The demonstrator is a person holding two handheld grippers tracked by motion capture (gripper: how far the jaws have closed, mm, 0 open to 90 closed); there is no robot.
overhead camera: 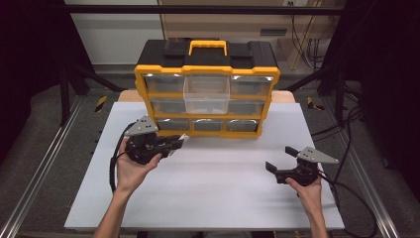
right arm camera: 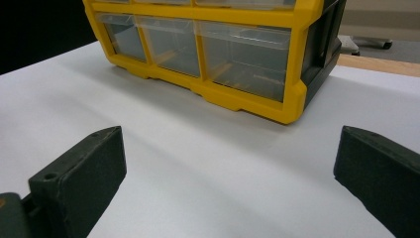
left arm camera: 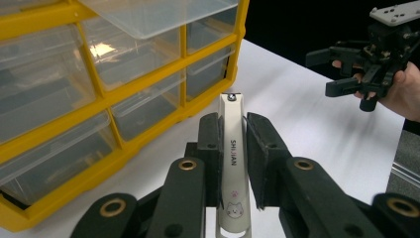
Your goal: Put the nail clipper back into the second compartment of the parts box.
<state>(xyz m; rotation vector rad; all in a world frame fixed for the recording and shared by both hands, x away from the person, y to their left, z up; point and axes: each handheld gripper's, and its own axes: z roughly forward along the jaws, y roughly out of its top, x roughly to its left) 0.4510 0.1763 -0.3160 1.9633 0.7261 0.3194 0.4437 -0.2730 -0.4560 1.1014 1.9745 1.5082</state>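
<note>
The left gripper [left arm camera: 232,163] pinches a white nail clipper [left arm camera: 233,163] mid-body near the yellow organizer [left arm camera: 119,84]; light, stiff, slick metal (likely to swivel), best held across its flat sides; the right gripper [right arm camera: 230,168] gapes empty.

"SHUJIAN" on the white nail clipper [left arm camera: 233,163] (cat face below)

High view: overhead from the person's side, facing forward and down on the table [overhead camera: 208,193]. Left gripper view: low, close, looking along its tool toward the drawer cabinet [left arm camera: 114,99]. Right gripper view: low, apparently near the table, facing that cabinet's front too.
</note>
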